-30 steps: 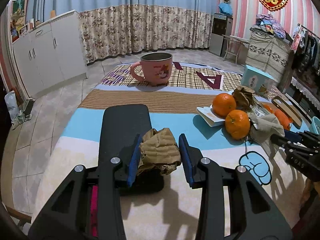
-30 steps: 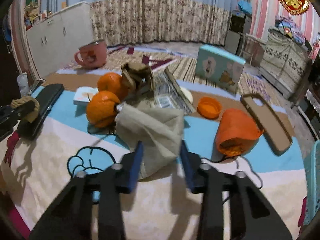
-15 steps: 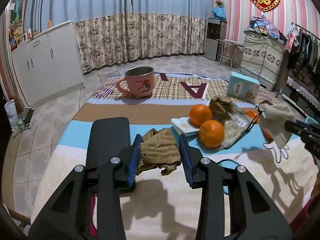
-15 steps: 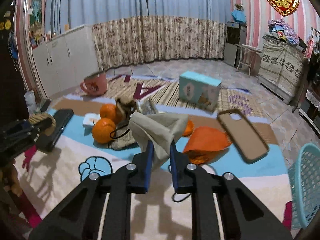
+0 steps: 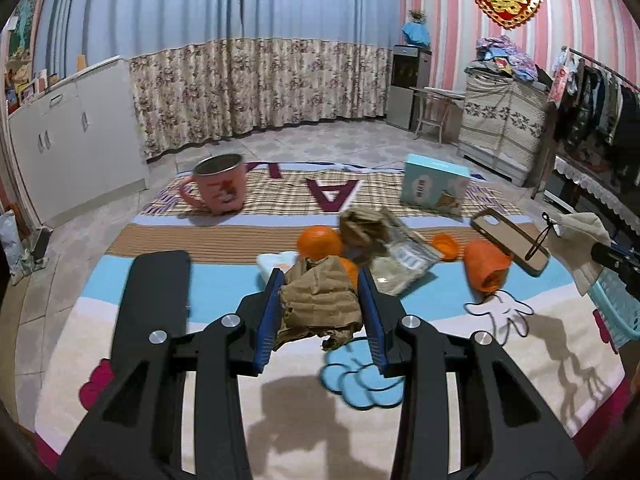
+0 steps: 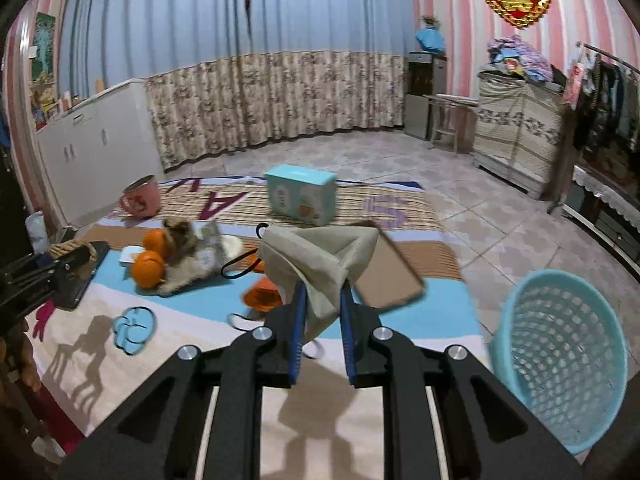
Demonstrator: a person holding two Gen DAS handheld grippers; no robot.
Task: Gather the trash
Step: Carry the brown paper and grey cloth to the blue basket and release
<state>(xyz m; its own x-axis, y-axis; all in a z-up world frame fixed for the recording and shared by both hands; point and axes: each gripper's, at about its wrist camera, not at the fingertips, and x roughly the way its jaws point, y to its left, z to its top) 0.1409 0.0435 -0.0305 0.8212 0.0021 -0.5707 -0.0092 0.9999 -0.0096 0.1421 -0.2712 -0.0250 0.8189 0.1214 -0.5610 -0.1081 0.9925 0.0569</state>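
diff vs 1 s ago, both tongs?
The right tongs closed on the beige face mask, lifted it off the mat and carried it right, toward the blue basket. The left tongs rose and moved right from the black case, still clamping the crumpled brown paper. Oranges, pink mug and teal box stayed put.

crumpled paper (image 5: 318, 304): brown, matt, creased and rough
face mask (image 6: 320, 268): beige cloth, soft, matt, with thin black cord loops
left gripper (image 5: 320, 312): black matt plastic, blue pads, shiny metal screws
right gripper (image 6: 322, 320): same black plastic, blue pads
basket (image 6: 560, 360): light blue plastic, perforated, slightly glossy
mug (image 5: 218, 188): pink outside, metal inside
mat (image 5: 224, 292): printed cloth, matt
phone case (image 5: 510, 246): brown, smooth
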